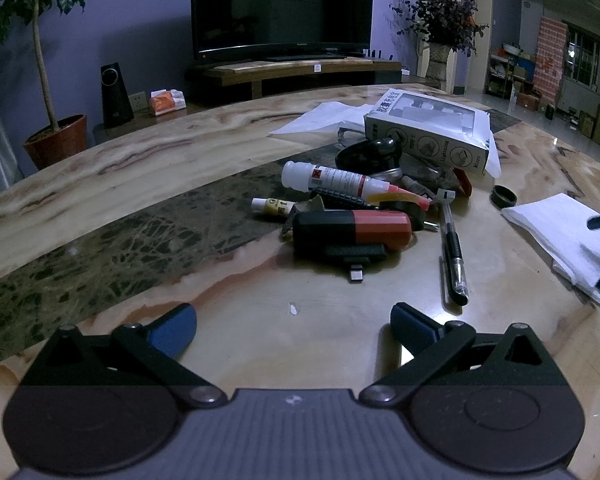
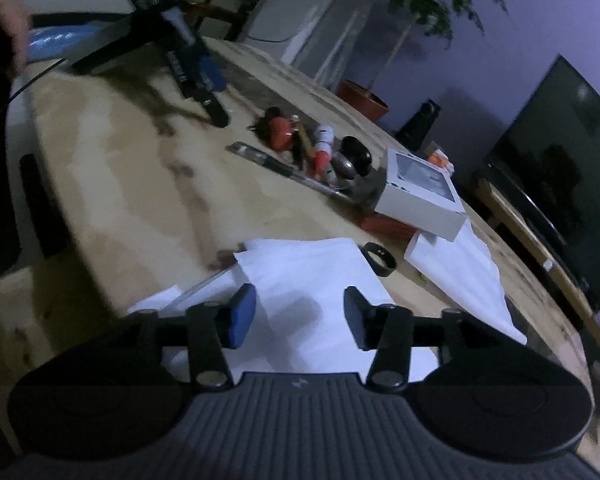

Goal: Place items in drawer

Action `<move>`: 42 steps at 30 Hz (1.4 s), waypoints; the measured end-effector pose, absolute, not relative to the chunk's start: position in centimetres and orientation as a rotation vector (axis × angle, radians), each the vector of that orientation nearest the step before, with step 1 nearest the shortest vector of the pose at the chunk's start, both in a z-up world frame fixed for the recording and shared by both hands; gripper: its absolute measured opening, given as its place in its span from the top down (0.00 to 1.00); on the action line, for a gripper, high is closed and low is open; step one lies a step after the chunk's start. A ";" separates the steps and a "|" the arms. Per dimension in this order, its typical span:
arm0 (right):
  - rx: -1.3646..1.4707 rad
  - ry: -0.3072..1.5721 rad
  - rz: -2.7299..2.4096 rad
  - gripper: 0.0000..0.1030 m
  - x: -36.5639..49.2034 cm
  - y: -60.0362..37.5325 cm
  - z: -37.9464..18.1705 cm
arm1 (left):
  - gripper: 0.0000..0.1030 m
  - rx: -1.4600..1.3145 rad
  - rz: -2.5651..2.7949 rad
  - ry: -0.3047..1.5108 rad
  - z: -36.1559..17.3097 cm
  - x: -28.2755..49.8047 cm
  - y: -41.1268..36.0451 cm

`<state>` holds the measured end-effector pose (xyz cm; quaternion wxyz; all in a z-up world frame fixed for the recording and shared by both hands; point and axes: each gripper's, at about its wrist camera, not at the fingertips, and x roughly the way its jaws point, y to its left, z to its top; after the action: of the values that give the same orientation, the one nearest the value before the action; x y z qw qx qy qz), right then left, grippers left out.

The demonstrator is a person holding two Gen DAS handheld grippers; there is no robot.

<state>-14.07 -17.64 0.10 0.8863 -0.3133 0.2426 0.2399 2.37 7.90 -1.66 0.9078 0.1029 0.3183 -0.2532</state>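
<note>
The left gripper (image 1: 293,322) hovers low over the marbled surface (image 1: 148,184) with its jaws spread wide; nothing lies between the blue pads (image 1: 174,330), and they touch only air. Ahead of it sits the pile of small items. Nearest is a black and red case (image 1: 350,228) lying on a flat black piece with a small metal plug sticking out toward the camera. Behind the case a white glue bottle (image 1: 324,178) with a red tip lies on its side, and a small white and yellow tube (image 1: 272,206) rests just beside the case at its left. A black pen (image 1: 454,256) lies to the right of the case, apart from it, running toward the camera. Farther back a white boxed cable set (image 1: 428,136) leans on the heap, with a black ring (image 1: 503,196) alone to its right and a folded white cloth (image 1: 560,232) at the right edge.

The right gripper (image 2: 300,316) hangs over that white cloth (image 2: 300,276), its jaws about half open and empty, the pads clear of the fabric as far as the blurred view tells. The ring (image 2: 380,258) lies just beyond the cloth. A person's hand (image 2: 0,20) shows at the upper left. No drawer can be made out in either view.
</note>
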 end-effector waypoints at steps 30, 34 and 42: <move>-0.138 0.431 0.491 0.99 -15.7 -25.9 6.7 | 0.00 0.212 -0.522 0.657 -1.7 2.4 7.9; -0.206 0.440 0.467 0.97 -15.9 -26.3 6.4 | 0.00 0.212 -0.523 0.657 -1.7 2.4 7.9; -0.235 0.550 0.476 0.67 -14.2 -24.7 4.7 | 0.00 0.212 -0.523 0.657 -1.7 2.4 7.9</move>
<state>-14.20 -24.74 4.69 0.9278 -0.1146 0.2686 0.2323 2.37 7.89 -1.67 0.9078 0.1029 0.3182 -0.2532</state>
